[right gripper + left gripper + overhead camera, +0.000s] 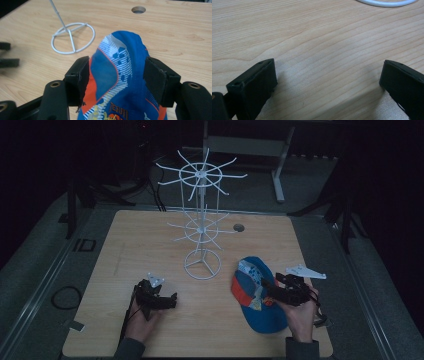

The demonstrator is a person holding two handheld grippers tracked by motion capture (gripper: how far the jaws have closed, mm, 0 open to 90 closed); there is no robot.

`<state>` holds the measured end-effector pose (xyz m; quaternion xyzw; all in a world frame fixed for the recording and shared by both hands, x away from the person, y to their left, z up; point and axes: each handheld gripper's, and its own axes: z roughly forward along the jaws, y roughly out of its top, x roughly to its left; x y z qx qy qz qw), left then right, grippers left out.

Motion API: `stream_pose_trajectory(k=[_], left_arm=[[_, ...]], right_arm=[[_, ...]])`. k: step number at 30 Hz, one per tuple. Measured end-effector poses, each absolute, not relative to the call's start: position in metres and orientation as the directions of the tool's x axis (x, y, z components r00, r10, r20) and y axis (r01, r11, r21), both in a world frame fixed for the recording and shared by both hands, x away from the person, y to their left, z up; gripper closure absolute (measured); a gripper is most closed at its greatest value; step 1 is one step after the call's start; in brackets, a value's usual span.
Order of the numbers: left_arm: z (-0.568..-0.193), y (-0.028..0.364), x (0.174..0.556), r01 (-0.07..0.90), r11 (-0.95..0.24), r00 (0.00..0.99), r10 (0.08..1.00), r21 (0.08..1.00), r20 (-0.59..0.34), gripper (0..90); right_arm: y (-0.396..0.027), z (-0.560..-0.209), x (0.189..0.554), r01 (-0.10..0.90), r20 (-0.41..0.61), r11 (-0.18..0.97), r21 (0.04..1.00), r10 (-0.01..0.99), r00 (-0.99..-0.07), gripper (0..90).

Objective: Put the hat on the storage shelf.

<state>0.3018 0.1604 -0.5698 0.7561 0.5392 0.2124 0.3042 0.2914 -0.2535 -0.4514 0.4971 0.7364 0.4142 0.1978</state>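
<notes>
On the desk [150, 245], the right gripper [116, 75] has its fingers [77, 77] clamped on a blue cap [120, 75] near the near right corner. The left gripper [328, 82] hovers by the near edge, fingers [254, 85] wide apart over bare wood. The high view alone shows the whole white wire rack [202, 215] standing mid-desk.

blue-orange striped cap [120, 75], white wire rack [202, 215]
</notes>
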Motion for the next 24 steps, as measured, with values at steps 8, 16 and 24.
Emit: stream_pose_trajectory(k=[8, 16, 24], left_arm=[[-0.570, 0.160, 0.302, 0.685, -0.235, 0.330, 0.944, 0.689, -0.006, 1.4], [-0.570, 0.160, 0.302, 0.685, -0.235, 0.329, 0.944, 0.690, -0.005, 1.4], [-0.570, 0.160, 0.302, 0.684, -0.233, 0.327, 0.945, 0.691, -0.006, 1.4]], right_arm=[[-0.253, -0.449, 0.291, 0.576, 0.137, 0.164, 0.800, 0.886, -0.443, 27.9], [-0.250, -0.443, 0.298, 0.588, 0.089, 0.227, 0.777, 0.884, -0.459, 21.4], [-0.246, -0.442, 0.316, 0.619, 0.103, 0.263, 0.740, 0.865, -0.491, 18.0]])
